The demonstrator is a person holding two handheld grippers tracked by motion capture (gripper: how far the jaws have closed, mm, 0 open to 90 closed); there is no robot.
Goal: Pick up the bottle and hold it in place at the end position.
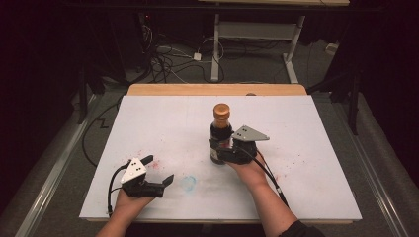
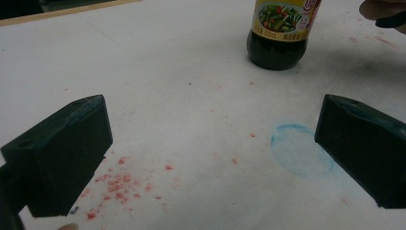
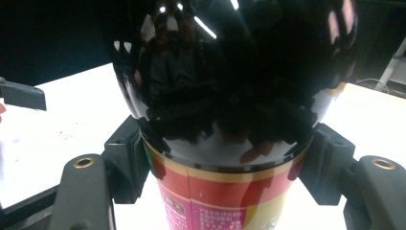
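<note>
- Nearest the high camera: two forearms entering from the bottom edge, each hand holding a gripper over the white table top (image 1: 148, 118).
- Left gripper (image 1: 159, 173): near the front left of the table, pointing toward the right. Jaws stand wide apart with nothing between them; in the left gripper view only bare table shows across the gap.
- Left hand (image 1: 129, 200) wraps the gripper body from behind; a black cable (image 1: 112, 187) loops off its left side.
- Right gripper (image 1: 221, 149): at table centre, grey three-cornered plate (image 1: 250, 134) on top. Jaws clamped on the lower body of the bottle (image 1: 221, 133), one each side. The right gripper view shows both jaws pressed against the glass at the level of the label's top edge.
- Bottle: upright, dark glass with dark contents, copper-coloured cap (image 1: 221, 109), red and yellow label (image 3: 215, 201). Base looks to sit on the table in the left gripper view (image 2: 277, 48); contact cannot be confirmed.
- Right hand (image 1: 249, 170) behind the gripper, just right of the bottle.
- Table surface: red speckles (image 2: 117, 184) in front of the left gripper, more red specks (image 1: 291, 163) right of the bottle; faint blue ring mark (image 1: 188, 183) between the grippers, nearer the left one.
- Far edge: wooden strip (image 1: 217, 89) borders the table top.
</note>
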